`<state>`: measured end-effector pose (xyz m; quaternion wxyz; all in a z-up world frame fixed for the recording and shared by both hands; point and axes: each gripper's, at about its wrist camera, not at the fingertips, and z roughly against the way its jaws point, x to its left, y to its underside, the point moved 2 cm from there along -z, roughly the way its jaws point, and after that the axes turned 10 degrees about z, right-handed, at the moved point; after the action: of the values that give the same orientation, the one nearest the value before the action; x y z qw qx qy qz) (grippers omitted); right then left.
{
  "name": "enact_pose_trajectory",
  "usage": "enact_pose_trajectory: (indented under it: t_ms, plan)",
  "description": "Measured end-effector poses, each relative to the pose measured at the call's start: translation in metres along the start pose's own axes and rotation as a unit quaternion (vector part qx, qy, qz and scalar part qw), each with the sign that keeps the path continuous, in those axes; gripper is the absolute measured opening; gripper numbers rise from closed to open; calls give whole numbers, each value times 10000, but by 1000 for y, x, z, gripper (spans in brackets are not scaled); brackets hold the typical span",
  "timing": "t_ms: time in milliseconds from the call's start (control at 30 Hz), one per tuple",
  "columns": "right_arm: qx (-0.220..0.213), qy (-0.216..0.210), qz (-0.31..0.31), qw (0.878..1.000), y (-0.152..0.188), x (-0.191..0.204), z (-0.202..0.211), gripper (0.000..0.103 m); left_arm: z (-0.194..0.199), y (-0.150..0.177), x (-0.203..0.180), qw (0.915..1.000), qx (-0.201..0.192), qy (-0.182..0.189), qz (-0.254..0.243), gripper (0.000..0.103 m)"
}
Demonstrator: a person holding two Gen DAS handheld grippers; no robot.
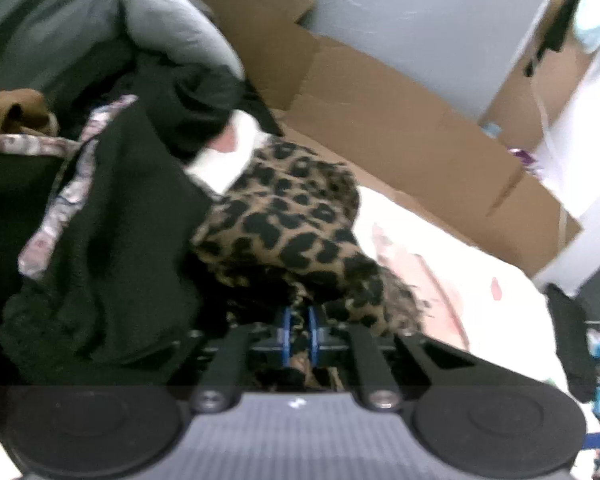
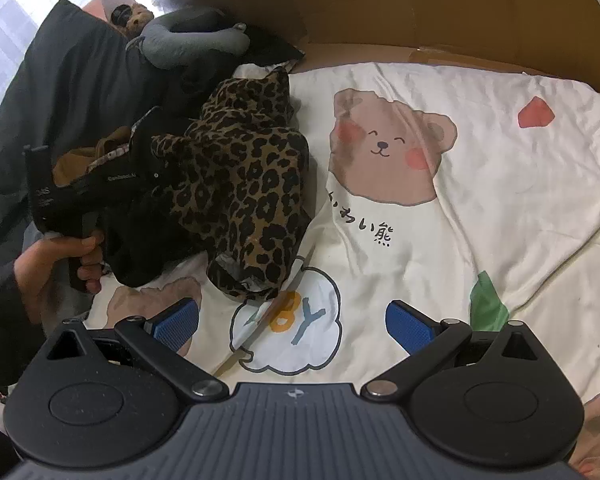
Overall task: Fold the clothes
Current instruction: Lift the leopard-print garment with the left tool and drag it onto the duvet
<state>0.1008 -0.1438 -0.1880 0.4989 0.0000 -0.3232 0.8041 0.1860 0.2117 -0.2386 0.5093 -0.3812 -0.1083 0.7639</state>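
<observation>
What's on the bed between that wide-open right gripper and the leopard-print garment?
In the right wrist view, only bare bedsheet, with a printed cloud, lies between the open right hand-held gripper and the leopard-print garment.

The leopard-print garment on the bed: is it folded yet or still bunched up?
Still bunched up. The leopard garment lies crumpled in an uneven heap on the bear sheet, with no flat layers or straight fold edges.

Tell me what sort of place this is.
Most likely a bedroom used partly for storage: a bedsheet printed with cartoon bears, a heap of clothes on it, and flattened cardboard boxes along the far edge.
</observation>
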Motion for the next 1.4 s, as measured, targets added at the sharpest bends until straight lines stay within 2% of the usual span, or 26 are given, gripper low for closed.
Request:
enact_pose_trajectory:
  t_ms: [267, 467, 833, 1067, 1233, 1267, 1333, 1400]
  plan:
    - [-31, 100, 189, 9998, -2, 8, 5, 102, 1, 11, -44, 9972, 281, 694, -80, 8]
    - [-65, 169, 170, 9997, -2, 4, 9, 102, -1, 21, -92, 9893, 550, 1297, -368, 7]
    - [-107, 333, 16, 9994, 9, -13, 25, 97, -19, 68, -170, 9636, 1349, 2091, -974, 7]
    - [-90, 434, -35, 9990, 22, -29, 37, 97, -11, 98, -200, 9473, 1784, 2397, -1158, 7]
    - [-47, 457, -53, 9989, 35, -39, 44, 97, 8, 116, -222, 9265, 2018, 2843, -1417, 7]
    - [-36, 464, -49, 9989, 38, -40, 45, 97, 7, 120, -227, 9222, 2094, 2884, -1502, 8]
    - [26, 500, -44, 9987, 43, -44, 46, 97, 1, 126, -233, 9201, 2250, 2753, -1640, 8]
    - [86, 544, -87, 9984, 47, -48, 46, 97, -3, 128, -233, 9224, 2282, 2629, -1672, 11]
